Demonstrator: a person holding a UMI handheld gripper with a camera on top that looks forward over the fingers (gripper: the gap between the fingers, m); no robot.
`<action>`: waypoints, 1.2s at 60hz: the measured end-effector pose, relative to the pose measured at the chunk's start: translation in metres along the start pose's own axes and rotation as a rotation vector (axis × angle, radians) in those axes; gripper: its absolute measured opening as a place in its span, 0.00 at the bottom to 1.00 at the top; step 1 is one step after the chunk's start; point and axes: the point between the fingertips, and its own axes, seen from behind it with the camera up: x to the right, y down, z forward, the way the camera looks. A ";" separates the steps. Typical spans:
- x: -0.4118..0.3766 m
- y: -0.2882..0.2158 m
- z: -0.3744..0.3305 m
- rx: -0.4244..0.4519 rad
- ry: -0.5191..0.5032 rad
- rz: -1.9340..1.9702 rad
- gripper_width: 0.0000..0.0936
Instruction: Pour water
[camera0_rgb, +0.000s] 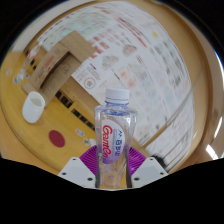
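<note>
A clear plastic water bottle (115, 135) with a white cap and a red-and-blue label stands upright between my fingers. My gripper (113, 165) is shut on the bottle, both purple pads (92, 161) pressing its lower body. The bottle appears lifted above the wooden table (30, 140). A white cup (34, 105) stands on the table, well ahead and to the left of the bottle.
A cardboard box (62, 55) sits beyond the cup. A large printed sheet with pictures and text (140, 60) covers the surface behind the bottle. A small red-and-white sticker (57, 139) lies on the table near the left finger.
</note>
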 end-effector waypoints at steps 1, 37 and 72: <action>0.004 -0.012 0.002 0.009 0.013 -0.049 0.37; -0.146 -0.170 0.117 0.438 0.076 -1.436 0.37; -0.080 -0.234 0.100 0.451 -0.188 -0.461 0.37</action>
